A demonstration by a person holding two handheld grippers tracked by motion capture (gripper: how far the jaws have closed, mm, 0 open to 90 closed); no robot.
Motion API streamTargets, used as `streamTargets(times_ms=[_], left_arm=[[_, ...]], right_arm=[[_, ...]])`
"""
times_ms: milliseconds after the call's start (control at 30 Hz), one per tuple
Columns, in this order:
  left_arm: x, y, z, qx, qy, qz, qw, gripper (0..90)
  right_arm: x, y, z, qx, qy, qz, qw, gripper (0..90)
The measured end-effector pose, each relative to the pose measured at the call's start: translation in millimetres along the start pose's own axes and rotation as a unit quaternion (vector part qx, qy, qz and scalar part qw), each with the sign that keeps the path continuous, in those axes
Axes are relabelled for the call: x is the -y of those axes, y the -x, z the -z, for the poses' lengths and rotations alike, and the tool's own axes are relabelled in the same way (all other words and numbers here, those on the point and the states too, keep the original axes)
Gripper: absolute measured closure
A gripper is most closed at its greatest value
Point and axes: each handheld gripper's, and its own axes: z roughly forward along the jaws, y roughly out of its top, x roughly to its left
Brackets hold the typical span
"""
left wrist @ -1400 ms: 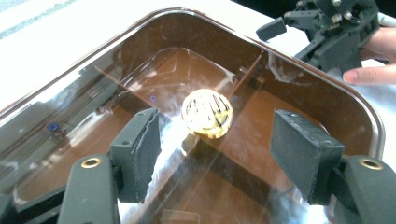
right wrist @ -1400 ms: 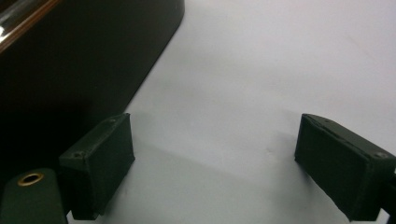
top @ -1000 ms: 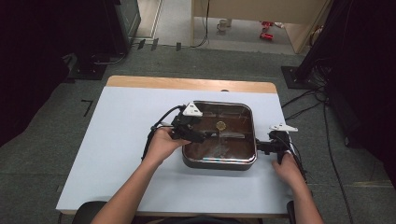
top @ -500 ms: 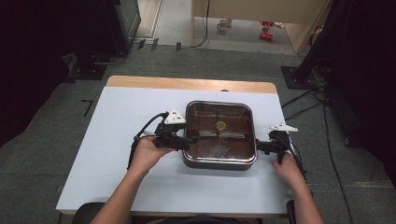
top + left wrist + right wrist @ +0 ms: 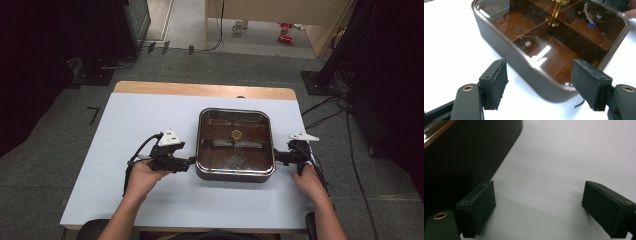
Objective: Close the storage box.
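Jaws apart on both sides: left gripper (image 5: 191, 162) and right gripper (image 5: 276, 157) flank the dark lidded box (image 5: 235, 144) on the white table (image 5: 140, 125), clamping nothing

We carry two black tools, left tool (image 5: 192, 162) and right tool (image 5: 276, 157): grey three-cornered plates, trailing black cables, brass-ringed screw holes, bare forearms.
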Motion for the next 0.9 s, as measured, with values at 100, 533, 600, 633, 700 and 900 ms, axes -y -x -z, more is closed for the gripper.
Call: streamTargets(times_ms=[100, 533, 600, 633, 700, 900], left_arm=[[10.2, -2.2, 3.7, -0.007, 0.008, 0.002, 0.9999, 27.7], [64.5, -26.4, -3.7, -0.045, 0.008, 0.032, 0.9985, 27.2], [69.0, -27.9, -6.4, -0.053, 0.007, 0.024, 0.9983, 27.1], [70.4, -28.2, -8.7, -0.050, -0.002, 0.021, 0.9985, 27.2], [73.1, -27.8, -13.6, -0.043, -0.016, 0.018, 0.9988, 27.2], [76.9, -27.1, -21.7, -0.042, -0.017, 0.017, 0.9989, 26.8]], right_arm=[[0.0, 0.0, -0.1, 0.000, 0.000, 0.000, 1.0000, 11.1], [-0.1, 0.0, 0.0, 0.000, 0.000, 0.000, 1.0000, 11.1], [-0.1, 0.0, 0.0, 0.000, 0.000, 0.000, 1.0000, 11.1], [-0.1, -0.1, 0.0, 0.000, 0.000, 0.000, 1.0000, 11.1], [-0.1, 0.0, 0.0, 0.000, 0.000, 0.000, 1.0000, 11.1], [0.0, 0.0, 0.0, 0.000, 0.000, 0.000, 1.0000, 11.1]])
